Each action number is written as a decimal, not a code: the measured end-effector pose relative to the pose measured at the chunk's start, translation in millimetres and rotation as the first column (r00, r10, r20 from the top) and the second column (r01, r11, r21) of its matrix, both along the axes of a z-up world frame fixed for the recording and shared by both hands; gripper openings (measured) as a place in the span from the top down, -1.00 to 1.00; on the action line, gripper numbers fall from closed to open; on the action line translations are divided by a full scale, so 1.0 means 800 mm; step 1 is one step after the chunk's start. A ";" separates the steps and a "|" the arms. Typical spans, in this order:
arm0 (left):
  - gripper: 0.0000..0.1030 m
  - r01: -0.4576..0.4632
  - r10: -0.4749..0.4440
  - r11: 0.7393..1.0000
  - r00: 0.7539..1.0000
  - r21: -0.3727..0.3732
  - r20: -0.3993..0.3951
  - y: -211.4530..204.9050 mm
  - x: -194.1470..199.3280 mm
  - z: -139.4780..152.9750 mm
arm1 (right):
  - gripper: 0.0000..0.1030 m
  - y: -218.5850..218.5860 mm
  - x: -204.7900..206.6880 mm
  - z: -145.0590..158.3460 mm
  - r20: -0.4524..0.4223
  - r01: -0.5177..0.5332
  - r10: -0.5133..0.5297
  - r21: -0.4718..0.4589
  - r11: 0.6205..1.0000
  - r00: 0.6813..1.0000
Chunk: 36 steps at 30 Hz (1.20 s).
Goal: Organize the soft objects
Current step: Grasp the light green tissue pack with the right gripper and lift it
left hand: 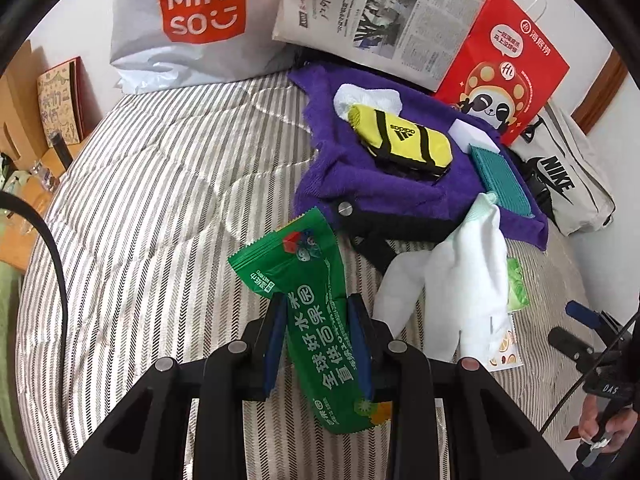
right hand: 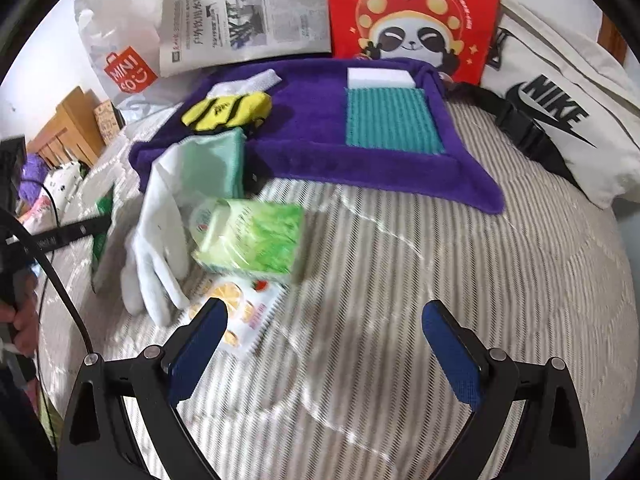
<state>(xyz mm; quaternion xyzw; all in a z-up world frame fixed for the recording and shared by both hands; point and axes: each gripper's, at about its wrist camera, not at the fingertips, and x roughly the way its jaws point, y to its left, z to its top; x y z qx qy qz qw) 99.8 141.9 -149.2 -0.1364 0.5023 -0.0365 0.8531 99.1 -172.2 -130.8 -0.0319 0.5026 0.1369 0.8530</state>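
Note:
My left gripper [left hand: 318, 308] is shut on a green wet-wipe packet [left hand: 312, 300], which sticks up between its blue pads above the striped bed. Beside it lies a white glove [left hand: 460, 272], seen again in the right wrist view as the white glove [right hand: 160, 240]. A purple towel tray [left hand: 400, 184] holds a yellow sock [left hand: 400, 140], a white cloth [left hand: 368, 98], a white sponge [left hand: 474, 134] and a teal cloth [left hand: 502, 178]. My right gripper [right hand: 326, 320] is open over the bed, with a green tissue pack [right hand: 252, 240] and a fruit-print sachet [right hand: 240, 312] just ahead of its left finger.
Along the back stand a Miniso bag [left hand: 192, 24], a newspaper [left hand: 380, 16], a red panda bag [left hand: 504, 72] and a white Nike bag [right hand: 560, 120]. Wooden furniture [left hand: 24, 120] lies to the left. Striped bedding [right hand: 440, 260] spreads to the right of the tissue pack.

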 end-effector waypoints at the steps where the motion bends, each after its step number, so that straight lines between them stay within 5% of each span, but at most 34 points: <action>1: 0.43 -0.001 0.001 1.000 1.000 -0.005 0.001 0.002 -0.001 -0.001 | -0.88 0.005 0.004 -0.001 -0.005 0.002 -0.002 0.011 1.000 1.000; 10: 0.43 0.007 -0.006 0.999 1.000 -0.051 0.010 0.014 -0.004 -0.003 | -0.88 0.048 0.028 -0.017 -0.032 0.049 -0.048 0.057 0.997 0.998; 20: 0.42 0.020 -0.018 0.995 1.000 -0.096 0.019 0.019 -0.004 -0.009 | -0.88 0.089 0.048 -0.039 -0.022 0.049 -0.050 -0.030 0.998 0.999; 23: 0.42 0.023 -0.021 0.995 1.000 -0.095 0.016 0.019 -0.003 -0.009 | -0.83 0.091 0.053 -0.048 -0.011 0.058 -0.058 -0.044 0.997 0.998; 27: 0.42 0.019 -0.018 0.995 1.000 -0.095 0.015 0.018 -0.003 -0.009 | -0.43 0.091 0.051 -0.046 0.034 0.041 -0.039 -0.072 0.997 0.999; 31: 0.42 0.022 -0.021 0.996 1.000 -0.091 0.021 0.016 -0.005 -0.007 | -0.42 0.072 0.050 -0.040 -0.002 0.031 -0.031 0.017 0.999 1.000; 36: 0.42 0.021 -0.018 0.995 0.999 -0.098 0.033 0.021 -0.008 0.002 | -0.42 0.049 0.041 -0.026 0.022 0.060 -0.060 0.019 0.998 0.998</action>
